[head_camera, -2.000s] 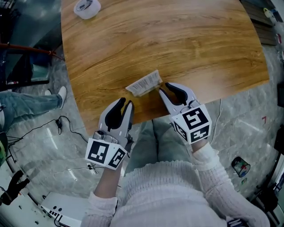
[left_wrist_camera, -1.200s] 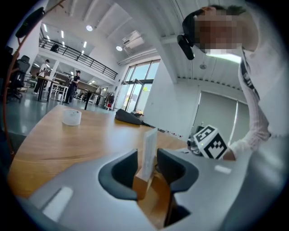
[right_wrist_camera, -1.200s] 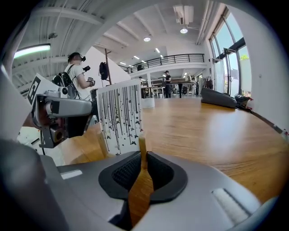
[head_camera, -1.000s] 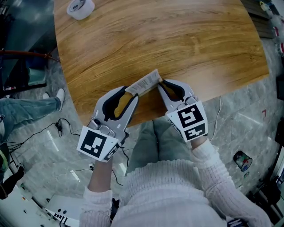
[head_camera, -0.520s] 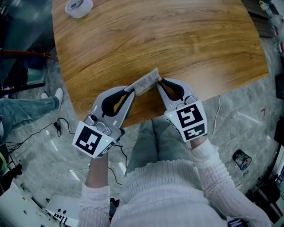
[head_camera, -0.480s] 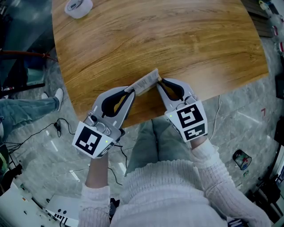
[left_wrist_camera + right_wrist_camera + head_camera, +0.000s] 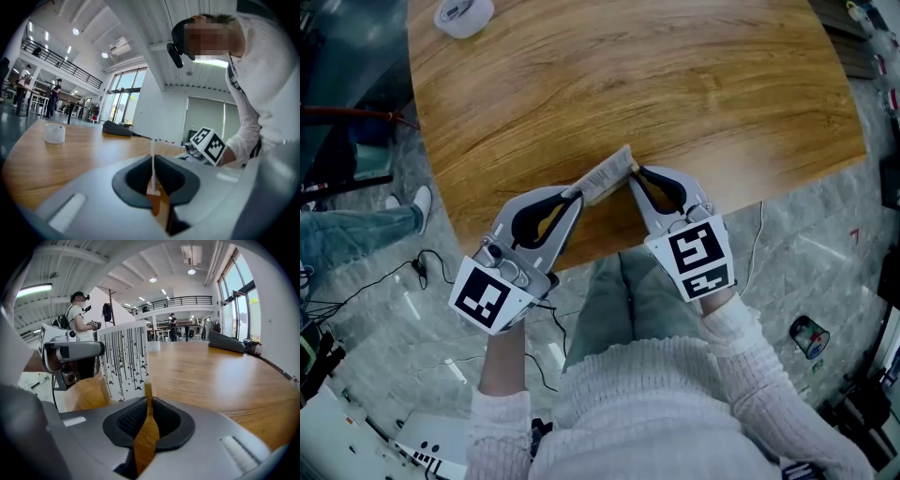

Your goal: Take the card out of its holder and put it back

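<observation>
Gripping at frame centre, near the table's (image 7: 722, 94) lower edge: my left gripper (image 7: 575, 193) has just closed on the card (image 7: 152, 157) (thin, white, edge-on); my right gripper (image 7: 632, 176) clamps the card holder's (image 7: 609, 172) opposite end.

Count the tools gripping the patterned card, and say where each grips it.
2. The left tool, whose jaws have just been closing, pinches the patterned card's left end; the right tool pinches its right end.
</observation>
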The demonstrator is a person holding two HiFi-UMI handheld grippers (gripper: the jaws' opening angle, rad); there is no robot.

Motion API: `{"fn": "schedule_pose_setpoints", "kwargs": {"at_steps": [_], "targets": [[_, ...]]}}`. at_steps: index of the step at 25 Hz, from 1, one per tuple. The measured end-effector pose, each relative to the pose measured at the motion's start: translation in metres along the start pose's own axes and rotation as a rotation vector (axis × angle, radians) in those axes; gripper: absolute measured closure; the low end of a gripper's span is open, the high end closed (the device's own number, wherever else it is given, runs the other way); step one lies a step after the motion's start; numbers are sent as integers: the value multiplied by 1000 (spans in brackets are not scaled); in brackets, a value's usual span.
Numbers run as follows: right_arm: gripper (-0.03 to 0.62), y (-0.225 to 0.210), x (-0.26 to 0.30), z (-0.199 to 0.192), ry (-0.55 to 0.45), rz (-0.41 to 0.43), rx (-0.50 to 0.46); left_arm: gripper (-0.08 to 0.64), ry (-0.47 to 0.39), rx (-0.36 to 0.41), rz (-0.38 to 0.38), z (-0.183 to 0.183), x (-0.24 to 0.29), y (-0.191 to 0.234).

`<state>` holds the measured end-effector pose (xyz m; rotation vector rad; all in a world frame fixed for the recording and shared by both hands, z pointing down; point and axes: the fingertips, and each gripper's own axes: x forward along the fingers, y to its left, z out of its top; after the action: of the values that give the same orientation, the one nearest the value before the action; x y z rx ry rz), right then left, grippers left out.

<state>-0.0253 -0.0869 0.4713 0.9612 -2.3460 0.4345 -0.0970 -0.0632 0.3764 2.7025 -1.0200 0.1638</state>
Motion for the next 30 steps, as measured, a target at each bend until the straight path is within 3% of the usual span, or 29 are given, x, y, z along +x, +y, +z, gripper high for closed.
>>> {"fn": "schedule_pose_setpoints", "kwargs": {"at_steps": [12,24,30], "targets": [[558,-1,0,-1,-2,-13,9,540,1,35,-10,2,0,-6],[558,0,-1,-1,2,-33,3,540,-69,12,-18,24,-5,-6],[558,0,-1,-2,9,-39,6,540,-146,-11,-18,46,-8,-3]]}}
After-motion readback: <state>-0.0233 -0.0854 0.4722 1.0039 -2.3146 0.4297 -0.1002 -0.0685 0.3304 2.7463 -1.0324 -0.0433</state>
